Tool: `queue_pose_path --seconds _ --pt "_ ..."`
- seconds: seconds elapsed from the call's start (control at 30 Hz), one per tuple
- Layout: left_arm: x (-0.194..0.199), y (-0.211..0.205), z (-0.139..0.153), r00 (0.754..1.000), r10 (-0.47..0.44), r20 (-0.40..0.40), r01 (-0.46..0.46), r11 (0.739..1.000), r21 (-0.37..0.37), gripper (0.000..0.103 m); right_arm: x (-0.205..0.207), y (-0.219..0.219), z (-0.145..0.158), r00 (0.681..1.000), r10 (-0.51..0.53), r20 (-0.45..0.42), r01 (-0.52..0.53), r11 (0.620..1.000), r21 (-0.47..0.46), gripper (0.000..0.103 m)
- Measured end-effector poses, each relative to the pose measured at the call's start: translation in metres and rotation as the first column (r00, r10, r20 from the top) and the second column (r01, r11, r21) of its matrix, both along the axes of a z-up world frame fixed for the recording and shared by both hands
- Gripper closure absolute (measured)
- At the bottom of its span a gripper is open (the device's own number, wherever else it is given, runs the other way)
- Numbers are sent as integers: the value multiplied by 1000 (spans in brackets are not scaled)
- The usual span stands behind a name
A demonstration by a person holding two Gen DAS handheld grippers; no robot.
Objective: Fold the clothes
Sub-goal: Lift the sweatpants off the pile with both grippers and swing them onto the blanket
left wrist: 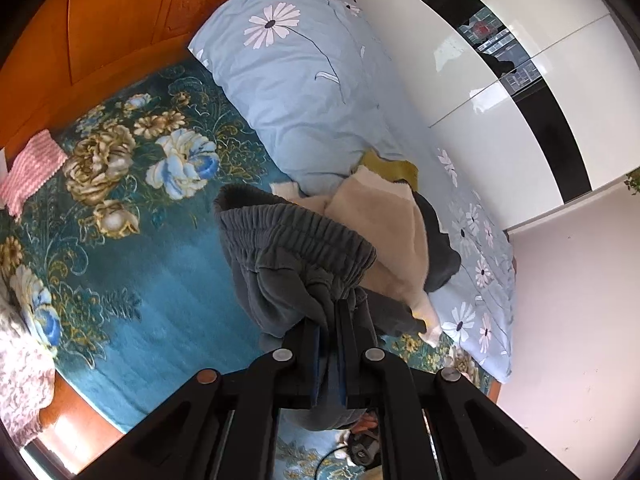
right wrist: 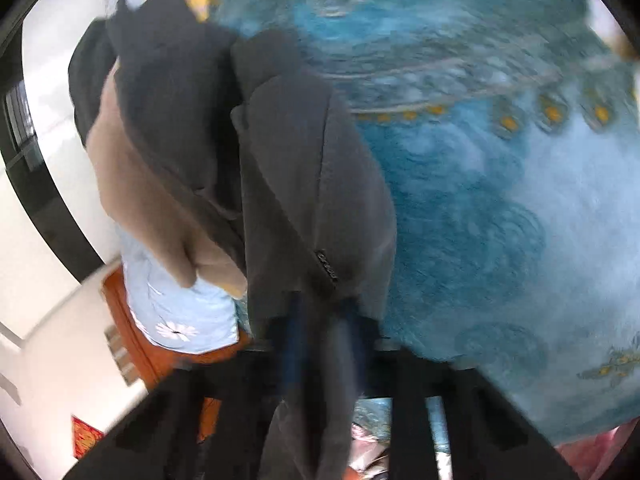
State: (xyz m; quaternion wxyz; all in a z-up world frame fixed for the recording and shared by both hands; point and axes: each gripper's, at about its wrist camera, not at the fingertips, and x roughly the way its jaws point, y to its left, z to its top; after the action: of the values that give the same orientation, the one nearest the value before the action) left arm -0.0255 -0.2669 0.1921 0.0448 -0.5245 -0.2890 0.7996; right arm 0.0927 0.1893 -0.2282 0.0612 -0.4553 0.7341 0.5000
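Dark grey sweatpants (left wrist: 288, 256) with a gathered elastic waistband hang in the air above the bed. My left gripper (left wrist: 330, 320) is shut on the cloth just below the waistband. My right gripper (right wrist: 324, 320) is shut on another part of the same grey pants (right wrist: 304, 184); this view is blurred by motion. A cream fleece garment (left wrist: 384, 224) lies behind the pants on a pile with a dark one; it also shows in the right wrist view (right wrist: 136, 184).
The bed has a teal floral blanket (left wrist: 132, 216). A light blue daisy-print quilt (left wrist: 304, 80) lies along the white wardrobe (left wrist: 500, 92). An olive garment (left wrist: 394, 166) sits in the pile. A pink knitted cloth (left wrist: 30, 170) lies by the orange wooden headboard (left wrist: 112, 20).
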Motion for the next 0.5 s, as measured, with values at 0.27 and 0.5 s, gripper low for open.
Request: queue_pose_path --seconds 0.27,0.5 --pt "-79 33 -9 998 -54 23 53 998 26 96 -21 124 130 966 -46 -256 108 966 235 103" --pt "-94 83 20 990 -123 -73 132 984 122 96 -11 190 238 927 158 -340 32 871 490 102"
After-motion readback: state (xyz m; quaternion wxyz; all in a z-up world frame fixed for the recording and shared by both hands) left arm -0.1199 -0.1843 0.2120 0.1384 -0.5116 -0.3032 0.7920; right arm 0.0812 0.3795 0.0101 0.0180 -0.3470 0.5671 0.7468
